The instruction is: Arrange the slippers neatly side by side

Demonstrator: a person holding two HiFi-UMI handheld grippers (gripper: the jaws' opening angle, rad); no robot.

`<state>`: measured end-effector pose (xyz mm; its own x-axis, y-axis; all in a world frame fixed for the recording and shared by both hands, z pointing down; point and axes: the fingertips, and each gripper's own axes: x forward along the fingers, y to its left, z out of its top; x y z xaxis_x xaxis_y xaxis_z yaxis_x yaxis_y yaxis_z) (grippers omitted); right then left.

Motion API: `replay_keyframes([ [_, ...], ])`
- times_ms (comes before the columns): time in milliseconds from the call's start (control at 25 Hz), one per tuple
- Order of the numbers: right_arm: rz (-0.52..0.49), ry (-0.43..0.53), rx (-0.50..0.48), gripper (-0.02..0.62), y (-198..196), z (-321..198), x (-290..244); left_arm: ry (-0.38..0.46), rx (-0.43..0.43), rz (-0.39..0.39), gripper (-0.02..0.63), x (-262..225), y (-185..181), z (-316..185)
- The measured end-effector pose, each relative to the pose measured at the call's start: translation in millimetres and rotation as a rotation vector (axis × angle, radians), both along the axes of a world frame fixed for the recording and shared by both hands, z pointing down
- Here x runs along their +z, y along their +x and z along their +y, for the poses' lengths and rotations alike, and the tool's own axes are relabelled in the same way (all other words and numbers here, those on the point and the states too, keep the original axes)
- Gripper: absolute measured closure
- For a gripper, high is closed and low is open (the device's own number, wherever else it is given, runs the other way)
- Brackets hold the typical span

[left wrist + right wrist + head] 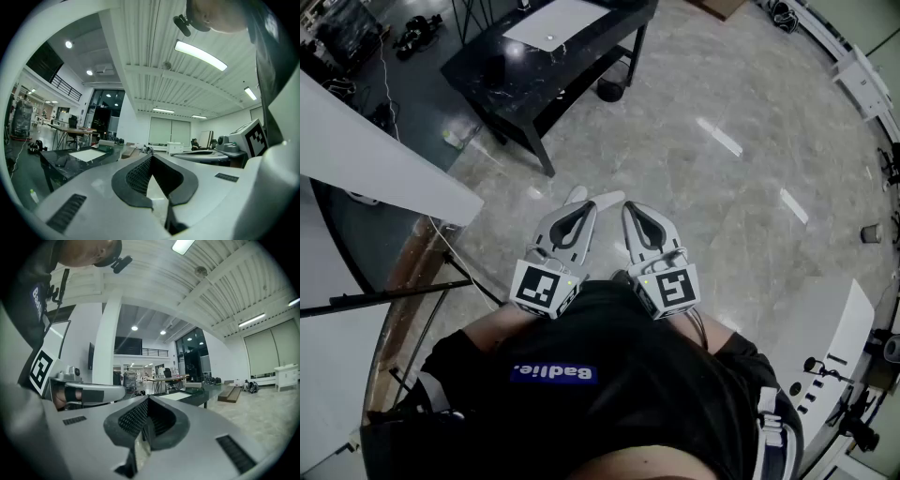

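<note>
The head view looks down on a marbled floor (741,216) and a black table (544,70). The left gripper (577,197) and right gripper (613,200) are held level, side by side, close to the person's black shirt (609,375). Only the gripper views show the ceiling lights (199,55) and far desks (164,379). In each of them the jaws meet at their tips with nothing between, so both are closed and empty. No view shows the slippers, so their place relative to either gripper cannot be told.
</note>
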<state>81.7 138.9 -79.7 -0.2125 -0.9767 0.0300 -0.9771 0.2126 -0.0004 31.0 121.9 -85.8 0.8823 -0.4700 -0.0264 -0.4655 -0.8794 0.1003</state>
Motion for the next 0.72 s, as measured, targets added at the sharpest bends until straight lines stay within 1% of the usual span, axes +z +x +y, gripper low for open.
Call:
replay_keyframes([
  [560, 0.007, -0.006, -0.016, 0.597, -3, 3, 3, -0.007, -0.014, 0.005, 0.620, 0, -1, 4],
  [720, 0.004, -0.024, -0.021, 0.597, 0, 0, 10, -0.013, -0.029, -0.032, 0.620, 12, -6, 0],
])
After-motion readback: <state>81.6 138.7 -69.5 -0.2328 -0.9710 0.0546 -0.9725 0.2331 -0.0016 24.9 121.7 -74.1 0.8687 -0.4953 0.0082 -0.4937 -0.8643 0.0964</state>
